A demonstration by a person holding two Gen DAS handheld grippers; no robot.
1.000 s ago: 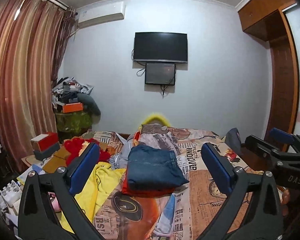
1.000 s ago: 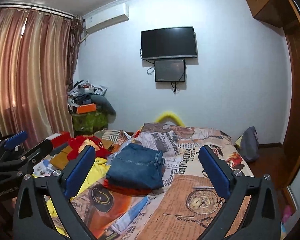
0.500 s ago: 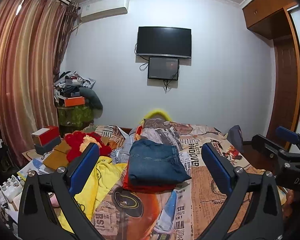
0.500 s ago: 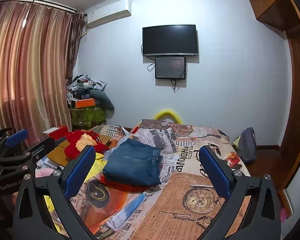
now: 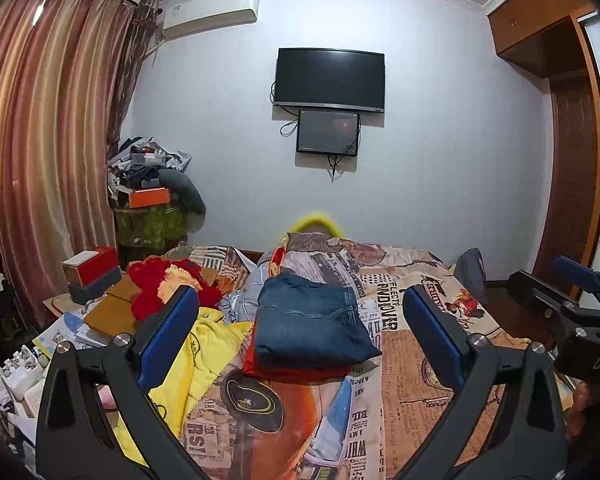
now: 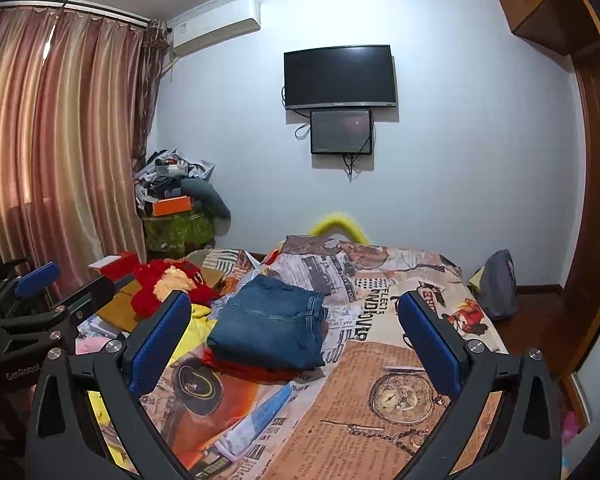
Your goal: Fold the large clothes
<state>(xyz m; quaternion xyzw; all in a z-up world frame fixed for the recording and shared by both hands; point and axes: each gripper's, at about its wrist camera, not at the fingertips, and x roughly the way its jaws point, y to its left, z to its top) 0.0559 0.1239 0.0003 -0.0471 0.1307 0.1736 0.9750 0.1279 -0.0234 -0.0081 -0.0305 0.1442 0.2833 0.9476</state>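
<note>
Since a second ago we have tipped both cameras up, so more wall and ceiling show.

From our left wrist, the left gripper (image 5: 300, 328) has its jaws apart and empty. Folded jeans (image 5: 310, 326) lie mid-bed on a red garment (image 5: 296, 370); a yellow cloth (image 5: 204, 352) drapes the bed's (image 5: 412, 360) left edge.

From our right wrist, the right gripper (image 6: 294, 332) also has jaws apart. The bed's right half lies bare, with a grey bag (image 6: 498, 290) beyond its right edge.
</note>
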